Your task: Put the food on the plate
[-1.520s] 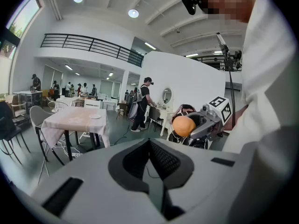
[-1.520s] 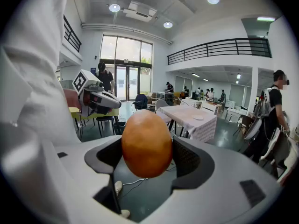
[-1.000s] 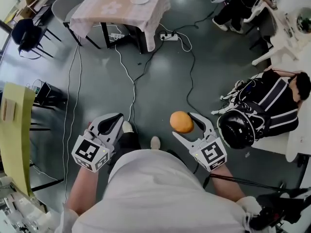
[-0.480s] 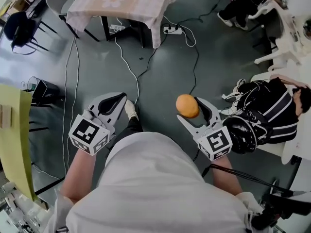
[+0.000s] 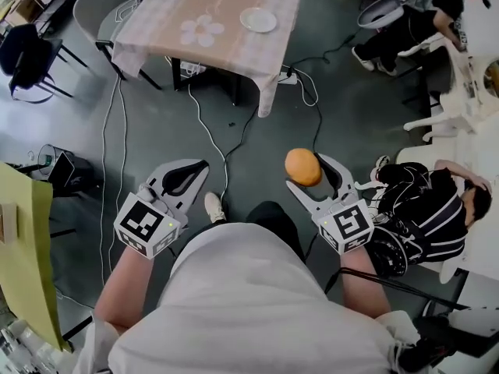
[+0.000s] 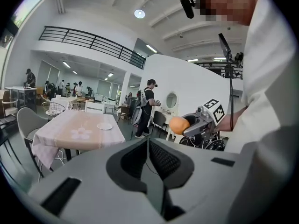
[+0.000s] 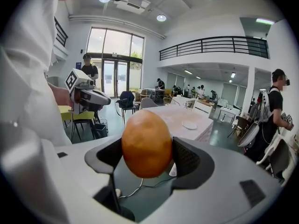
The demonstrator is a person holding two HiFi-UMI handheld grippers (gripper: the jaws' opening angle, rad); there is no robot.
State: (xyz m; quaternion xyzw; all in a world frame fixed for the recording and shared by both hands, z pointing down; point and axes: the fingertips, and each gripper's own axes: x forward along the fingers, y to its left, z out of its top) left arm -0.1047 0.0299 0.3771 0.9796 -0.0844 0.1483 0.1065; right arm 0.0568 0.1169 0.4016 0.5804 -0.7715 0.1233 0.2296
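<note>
My right gripper (image 5: pixel 307 168) is shut on an orange, egg-shaped bun (image 5: pixel 302 167), held in the air above the floor; the bun (image 7: pixel 146 143) fills the middle of the right gripper view between the two black pads. My left gripper (image 5: pixel 187 177) is shut with nothing in it, its jaws pressed together (image 6: pixel 148 146). A small white plate (image 5: pixel 258 19) lies on the pink-clothed table (image 5: pixel 210 6) ahead, well beyond both grippers. The plate (image 6: pixel 104 126) also shows in the left gripper view, and the plate (image 7: pixel 189 124) shows past the bun.
White cables (image 5: pixel 212 135) and a power strip (image 5: pixel 290 76) lie on the grey floor between me and the table. A person in black (image 5: pixel 425 209) sits at my right beside white furniture (image 5: pixel 468 92). A grey chair (image 5: pixel 101 10) stands left of the table.
The table and plate have come nearer and more fully into view as I walk towards them. Both grippers keep their pose, the bun still held.
</note>
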